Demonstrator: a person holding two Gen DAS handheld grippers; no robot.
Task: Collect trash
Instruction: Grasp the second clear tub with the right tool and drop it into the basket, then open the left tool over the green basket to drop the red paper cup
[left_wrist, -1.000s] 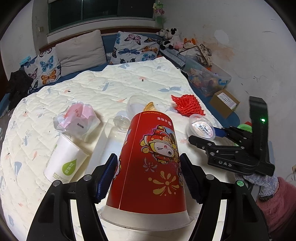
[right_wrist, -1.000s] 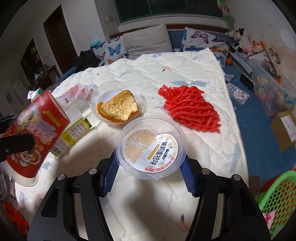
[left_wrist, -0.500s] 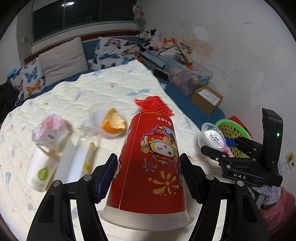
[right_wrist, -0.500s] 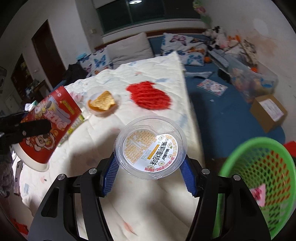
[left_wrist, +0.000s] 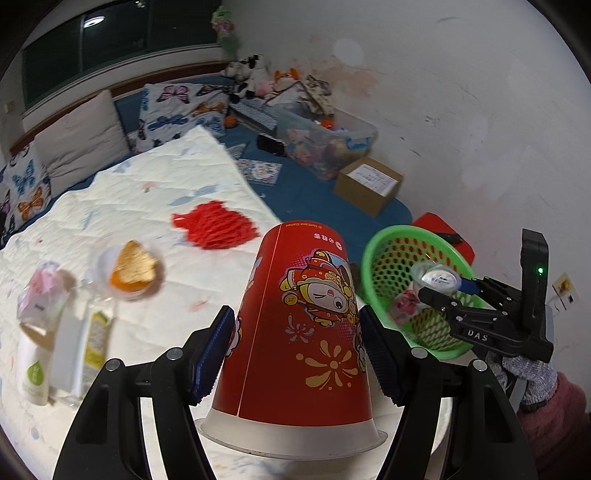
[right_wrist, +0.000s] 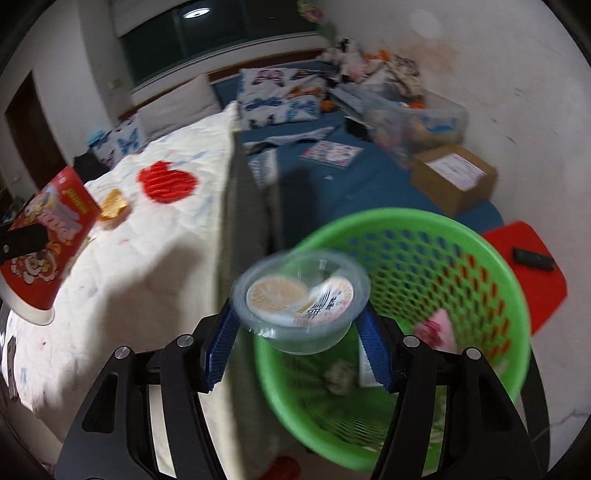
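Right claw (right_wrist: 301, 345) grips a clear lidded cup (right_wrist: 301, 304) above the green basket's (right_wrist: 491, 258) near rim, left claw (left_wrist: 297, 349) clamps a red paper cup (left_wrist: 299, 332); releasing early could spill it onto the floor.

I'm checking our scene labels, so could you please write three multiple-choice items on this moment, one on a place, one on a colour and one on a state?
1. Where is the clear plastic tub in the right gripper?
A. On the quilt
B. Over the basket's rim
C. On the cardboard box

2. What colour is the mesh basket?
A. Green
B. Blue
C. White

3. How does the left gripper stand?
A. Open and empty
B. Shut on the red paper cup
C. Shut on a bottle

Answers:
1 B: the tub hangs at the basket's near edge.
2 A: its perforated wall is bright green.
3 B: both pads press the upside-down cup's sides.
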